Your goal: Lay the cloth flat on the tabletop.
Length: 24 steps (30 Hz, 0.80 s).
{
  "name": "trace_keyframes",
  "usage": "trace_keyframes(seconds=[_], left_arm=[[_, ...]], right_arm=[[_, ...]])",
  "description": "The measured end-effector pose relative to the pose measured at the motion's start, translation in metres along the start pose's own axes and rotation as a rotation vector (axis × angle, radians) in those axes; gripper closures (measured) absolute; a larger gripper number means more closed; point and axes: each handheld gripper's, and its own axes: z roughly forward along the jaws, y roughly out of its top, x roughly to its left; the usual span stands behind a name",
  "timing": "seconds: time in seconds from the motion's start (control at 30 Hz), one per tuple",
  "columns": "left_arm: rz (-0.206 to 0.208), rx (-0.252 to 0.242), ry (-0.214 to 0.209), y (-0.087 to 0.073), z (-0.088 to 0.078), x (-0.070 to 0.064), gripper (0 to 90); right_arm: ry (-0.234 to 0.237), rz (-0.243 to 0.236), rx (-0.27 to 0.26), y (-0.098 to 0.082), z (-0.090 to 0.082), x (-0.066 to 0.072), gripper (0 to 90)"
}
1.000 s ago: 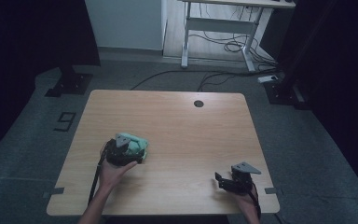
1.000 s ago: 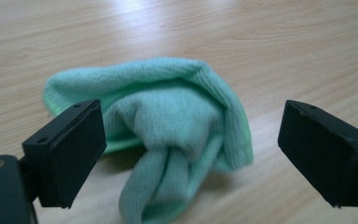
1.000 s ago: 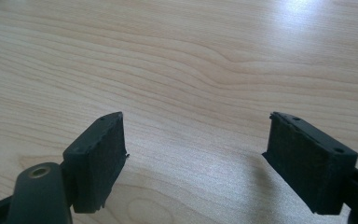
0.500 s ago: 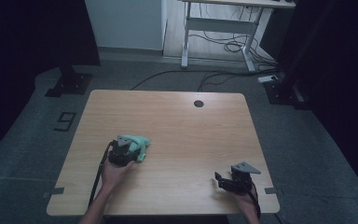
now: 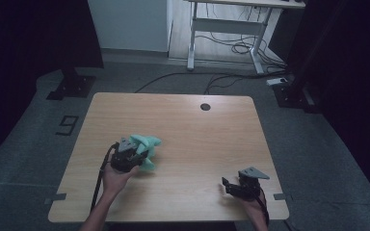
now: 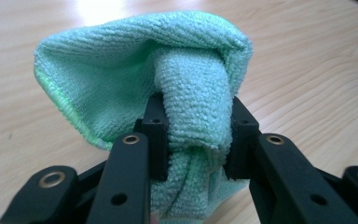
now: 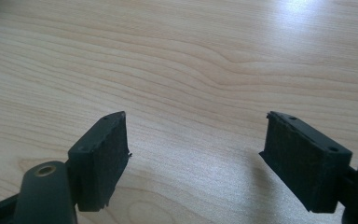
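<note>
A mint-green microfibre cloth (image 5: 147, 144) lies bunched on the left half of the wooden table (image 5: 192, 130). My left gripper (image 5: 134, 150) has just been closing, and its jaws now squeeze a thick fold of the cloth (image 6: 193, 102) between the pads. The rest of the cloth balloons up and to the left in the left gripper view, lifted a little off the wood. My right gripper (image 5: 229, 185) rests near the table's front right corner. Its jaws stand wide apart with only bare wood between the pads (image 7: 102, 158).
A small dark grommet hole (image 5: 205, 107) sits near the table's far edge. Beyond the table stand a white desk frame (image 5: 226, 33) with cables on the floor and dark stands at both sides.
The left gripper closed on the cloth and rose slightly, pulling the cloth up into a bunch. The right gripper stayed where it was.
</note>
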Motion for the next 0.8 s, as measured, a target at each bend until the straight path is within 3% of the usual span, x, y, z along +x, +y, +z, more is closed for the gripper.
trace_keyframes(seconds=[0.07, 0.2, 0.23, 0.5, 0.8], left_arm=[[0.011, -0.009, -0.031, 0.008, 0.000, -0.009, 67.2], [0.028, -0.016, -0.051, 0.017, 0.006, -0.021, 67.2], [0.040, -0.019, -0.069, 0.024, 0.012, -0.031, 67.2], [0.074, 0.005, -0.127, 0.036, 0.038, -0.059, 66.9], [0.078, 0.022, -0.151, 0.040, 0.052, -0.070, 66.7]], right_arm=[[0.000, 0.004, -0.002, 0.000, -0.001, -0.001, 22.1], [0.001, 0.006, -0.005, 0.000, -0.001, -0.002, 22.2], [0.002, 0.009, -0.005, 0.000, -0.001, -0.002, 22.3], [0.008, 0.010, -0.005, 0.000, -0.001, -0.002, 22.5], [0.007, 0.014, -0.007, 0.000, -0.001, -0.003, 22.6]])
